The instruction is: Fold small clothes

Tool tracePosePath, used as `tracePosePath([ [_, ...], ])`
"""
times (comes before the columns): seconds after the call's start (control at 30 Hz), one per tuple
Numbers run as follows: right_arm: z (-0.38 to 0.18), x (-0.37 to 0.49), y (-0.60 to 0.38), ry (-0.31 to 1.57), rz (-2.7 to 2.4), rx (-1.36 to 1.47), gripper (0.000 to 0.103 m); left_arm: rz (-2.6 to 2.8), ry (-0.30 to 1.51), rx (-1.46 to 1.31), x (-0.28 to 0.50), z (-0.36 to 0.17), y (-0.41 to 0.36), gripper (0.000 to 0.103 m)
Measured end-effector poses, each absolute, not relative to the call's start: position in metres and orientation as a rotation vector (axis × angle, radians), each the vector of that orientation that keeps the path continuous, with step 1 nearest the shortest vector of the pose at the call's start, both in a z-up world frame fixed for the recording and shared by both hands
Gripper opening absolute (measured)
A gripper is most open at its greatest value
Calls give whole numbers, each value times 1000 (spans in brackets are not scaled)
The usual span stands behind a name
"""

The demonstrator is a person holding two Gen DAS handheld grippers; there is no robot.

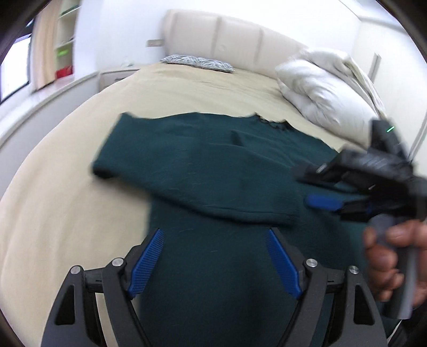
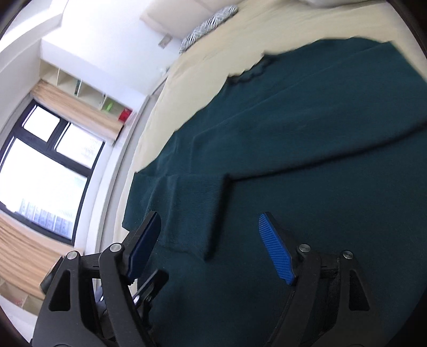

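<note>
Left wrist view: nearest, left gripper (image 1: 214, 235) hangs with jaws spread and nothing between the blue pads, above the near part of one dark green sweater (image 1: 213, 170) laid flat on the beige bed (image 1: 66, 186) for folding, one sleeve (image 1: 186, 184) crossed over the body; at right, the right gripper (image 1: 315, 186), held by one hand (image 1: 387, 256), also released. Right wrist view: nearest, the right gripper (image 2: 209, 223) gapes empty over the ribbed cuff (image 2: 192, 211); one sweater (image 2: 307, 133), one patterned pillow (image 2: 208, 24) far off.
</note>
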State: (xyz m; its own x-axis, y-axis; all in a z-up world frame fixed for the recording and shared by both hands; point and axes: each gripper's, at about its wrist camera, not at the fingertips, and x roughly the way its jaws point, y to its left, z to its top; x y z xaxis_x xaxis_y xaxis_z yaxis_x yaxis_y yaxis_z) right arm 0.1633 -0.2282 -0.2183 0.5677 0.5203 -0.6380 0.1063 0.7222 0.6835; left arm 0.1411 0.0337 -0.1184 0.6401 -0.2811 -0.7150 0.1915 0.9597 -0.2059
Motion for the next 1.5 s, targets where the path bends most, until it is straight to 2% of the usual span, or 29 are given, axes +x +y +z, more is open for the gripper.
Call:
tracePosePath([
  [0.07,-230,182,-209,1044,228,712,70,-250,831,-144,141,-118,49,81],
  [0.13,-234,195,-195,1056,186,636,69,-235,825,-186,143,-115,64,81],
  [0.2,-227,200,-183,1039,182,561,50,-221,820,-220,146,-112,75,81],
  [0.23,-225,202,-179,1046,188,525,35,-214,813,-232,148,-110,80,81],
  [0.3,-220,203,-173,1056,187,461,20,-198,801,-247,152,-107,88,81],
  [0.33,-214,202,-173,1045,192,422,7,-190,796,-257,154,-105,92,81],
  [0.5,-158,188,-163,918,242,285,7,-147,764,-320,172,-94,116,81],
  [0.7,-105,190,-205,811,229,247,7,-91,744,-304,210,-86,129,81],
  [0.9,-174,230,-258,997,106,318,7,-63,817,-258,262,-98,123,81],
  [1.0,-197,230,-275,985,97,437,7,-58,828,-215,280,-99,112,81],
  [1.2,-170,215,-282,842,63,382,7,-68,844,-190,303,-102,93,81],
  [1.43,-187,223,-311,903,19,394,7,-81,910,-106,323,-122,64,81],
  [1.5,-194,225,-313,911,26,415,11,-80,932,-86,329,-130,57,79],
])
